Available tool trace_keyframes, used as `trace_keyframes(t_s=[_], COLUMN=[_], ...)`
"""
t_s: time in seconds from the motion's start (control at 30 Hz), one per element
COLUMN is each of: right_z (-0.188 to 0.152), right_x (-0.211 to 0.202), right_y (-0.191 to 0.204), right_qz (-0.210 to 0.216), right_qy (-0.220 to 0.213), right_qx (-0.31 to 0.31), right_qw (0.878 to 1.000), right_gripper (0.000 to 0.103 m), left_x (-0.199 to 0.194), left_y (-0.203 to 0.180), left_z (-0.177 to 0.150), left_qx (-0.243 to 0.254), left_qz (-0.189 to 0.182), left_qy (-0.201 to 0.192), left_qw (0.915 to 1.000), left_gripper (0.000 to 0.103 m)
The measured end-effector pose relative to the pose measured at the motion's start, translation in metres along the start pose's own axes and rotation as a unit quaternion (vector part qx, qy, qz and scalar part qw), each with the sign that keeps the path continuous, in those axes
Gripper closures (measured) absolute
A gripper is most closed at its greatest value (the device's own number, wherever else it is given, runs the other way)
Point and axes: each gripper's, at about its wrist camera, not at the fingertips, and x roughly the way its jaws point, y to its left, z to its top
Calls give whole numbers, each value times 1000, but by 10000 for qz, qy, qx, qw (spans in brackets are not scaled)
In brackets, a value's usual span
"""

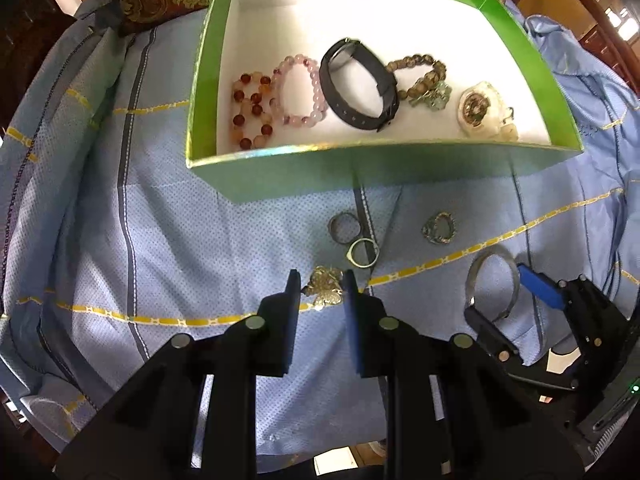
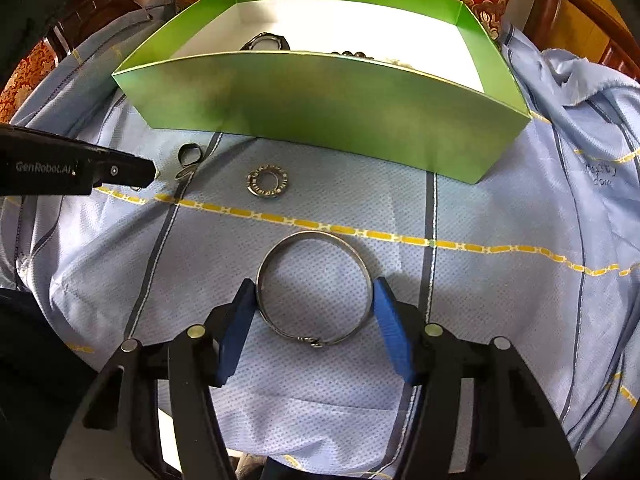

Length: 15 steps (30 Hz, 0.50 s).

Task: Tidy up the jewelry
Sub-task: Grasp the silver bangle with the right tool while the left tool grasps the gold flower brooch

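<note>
Here the left tongs [image 1: 321, 280] have narrowed onto a gold filigree ornament [image 1: 325, 289] lying on the blue cloth [image 1: 180, 240], pads pressed to either side of it. The right tongs [image 2: 315, 292] stand about half open, both pads touching the rim of a silver bangle [image 2: 314, 288] (flat on the cloth). Three rings lie just short of the green box [image 1: 280, 176], which holds bead bracelets, a black band [image 1: 360, 84] and a pendant.

Shiny metal bangle [image 2: 314, 290]; glossy green card box [image 2: 320, 108]; matt woven blue cloth [image 2: 480, 320], probably cotton.
</note>
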Motion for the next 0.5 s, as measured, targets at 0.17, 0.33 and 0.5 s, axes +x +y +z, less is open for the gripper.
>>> trace_keyframes(t_s=[0.17,0.33,0.5], right_z=[2,8,26], right_x=[-7,-23,-62], right_y=[-2,-5,-12], right_qz=[-88,78,122], right_qy=[-71,-179,-675], right_qx=[-62,29,-6], right_qw=[9999,9998,9976], right_gripper=[44,44,44], left_x=[-23,-45,-67], left_y=[-1,-6,-11], left_z=[0,-1,0], left_qx=[7,56,141], left_qz=[-216,-335,-279], left_qy=[-265,-470,-819], left_qw=[9994,9983,9962], left_gripper=[82,82,81])
